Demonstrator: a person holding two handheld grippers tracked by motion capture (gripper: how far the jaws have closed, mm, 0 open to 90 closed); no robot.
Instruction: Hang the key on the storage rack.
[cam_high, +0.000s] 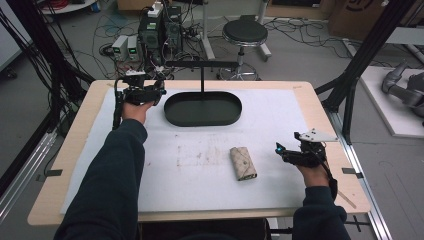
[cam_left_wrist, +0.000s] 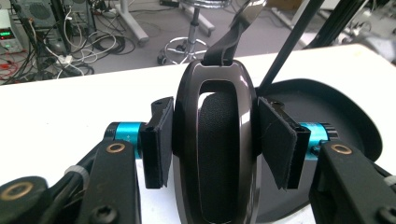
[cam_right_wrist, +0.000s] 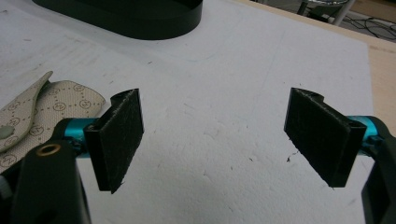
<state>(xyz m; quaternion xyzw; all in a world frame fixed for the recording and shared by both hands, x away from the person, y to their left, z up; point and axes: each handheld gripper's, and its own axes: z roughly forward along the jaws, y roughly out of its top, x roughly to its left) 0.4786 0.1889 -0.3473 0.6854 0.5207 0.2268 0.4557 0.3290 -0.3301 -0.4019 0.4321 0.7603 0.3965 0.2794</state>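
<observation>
Left gripper (cam_left_wrist: 215, 140) clamps a glossy dark headphone earcup (cam_left_wrist: 215, 154), upright, beside the tray's (cam_left_wrist: 345, 116) nine-o'clock rim; right gripper (cam_right_wrist: 215, 140) wide, above bare mat (cam_right_wrist: 224, 93).

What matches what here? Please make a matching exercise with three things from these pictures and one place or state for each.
1. glossy dark oval headphone earcup
2. beige patterned fabric pouch
3. black oval stand base

a. lies on the white mat near the right gripper
b. clamped in the left gripper
c. carries an upright black post

Pairs: 1-b, 2-a, 3-c
</observation>
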